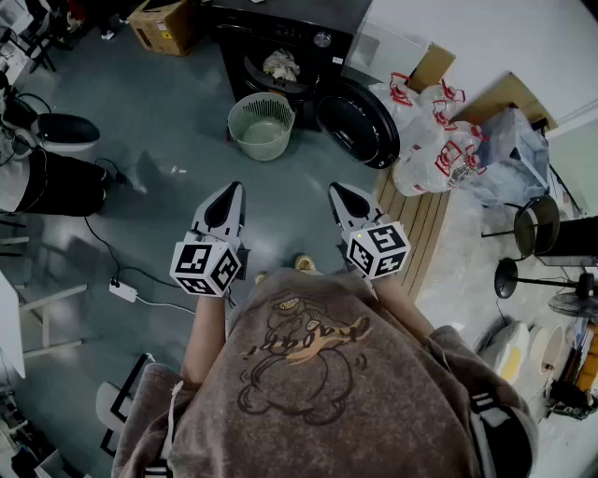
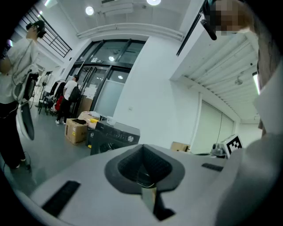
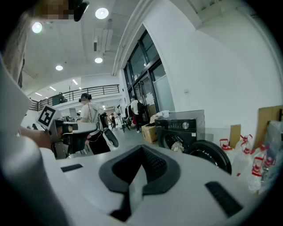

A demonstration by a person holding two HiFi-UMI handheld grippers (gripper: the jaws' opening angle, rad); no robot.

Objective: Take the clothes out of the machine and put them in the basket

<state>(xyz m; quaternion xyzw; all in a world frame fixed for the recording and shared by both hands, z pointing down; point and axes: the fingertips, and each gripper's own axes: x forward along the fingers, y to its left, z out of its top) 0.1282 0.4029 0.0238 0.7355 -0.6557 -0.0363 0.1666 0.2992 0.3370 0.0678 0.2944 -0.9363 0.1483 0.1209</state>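
Clothes (image 1: 280, 63) inside machine (image 1: 297, 34), well ahead of right gripper (image 1: 336, 190).

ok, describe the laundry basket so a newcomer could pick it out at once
Find the black washing machine at the top of the head view, door swung open. On the grey floor right in front of its opening stands the basket. It is round, pale green and slatted, unlike the brown cardboard box to the machine's left and the white bags to its right.
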